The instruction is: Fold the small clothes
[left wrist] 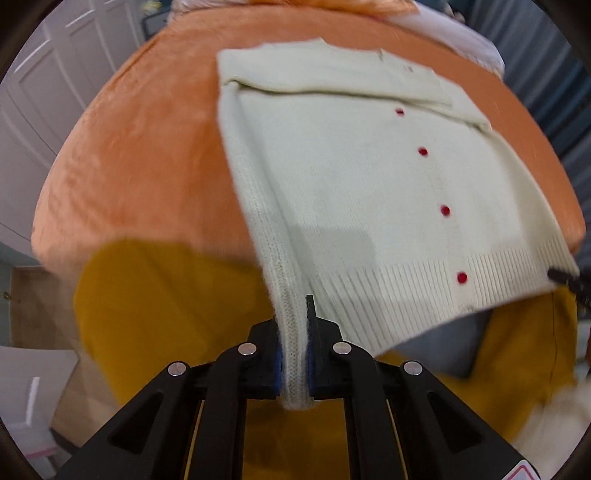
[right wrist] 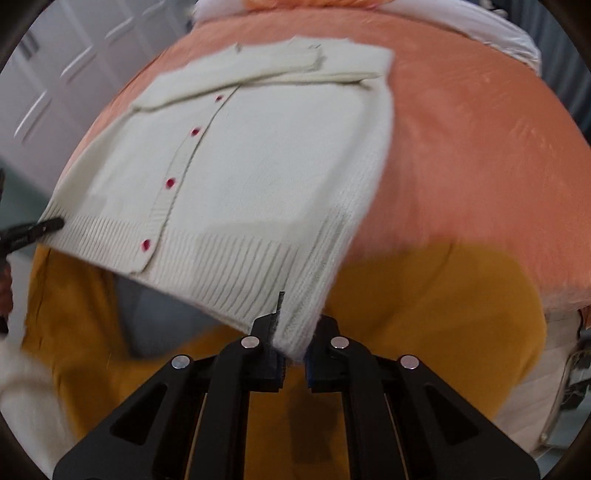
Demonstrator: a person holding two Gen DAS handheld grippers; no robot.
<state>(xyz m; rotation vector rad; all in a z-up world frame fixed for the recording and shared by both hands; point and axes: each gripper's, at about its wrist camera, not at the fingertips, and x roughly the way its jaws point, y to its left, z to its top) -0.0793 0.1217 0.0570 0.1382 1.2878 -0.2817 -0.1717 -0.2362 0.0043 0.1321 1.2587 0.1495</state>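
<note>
Cream knit cardigan (left wrist: pixel 369 177) with red buttons (left wrist: pixel 423 151) down the front placket lies on an orange plush bed cover (left wrist: pixel 129 166); its far part rests flat on the cover, sleeves folded across the upper chest; the near ribbed hem (left wrist: pixel 406 284) is lifted off the surface and hangs out past the bed edge, above mustard-yellow fabric (left wrist: pixel 166 295) in the foreground; a grey patch shows under the raised hem

Left gripper (left wrist: pixel 295 354) pinches the cardigan's lower left corner; the folded ribbed edge runs straight down between its jaws, blue pads pressed against the knit on both sides; in the right wrist view a black fingertip of this gripper touches the hem's left end

Right gripper (right wrist: pixel 293 350) holds the opposite lower corner; its jaws close around the ribbed corner, left finger (right wrist: pixel 271 325) tight to the cloth, right pad just beside it; the knit bunches into the gap; its tip shows as a dark tip at the hem's right end in the left wrist view

Hem stretched between the two grippers, roughly taut; four buttons visible in each view; both frames motion-blurred; white panelled doors (left wrist: pixel 44 92) behind the bed on the left; white bedding (right wrist: pixel 480 29) at the far edge of the cover
</note>
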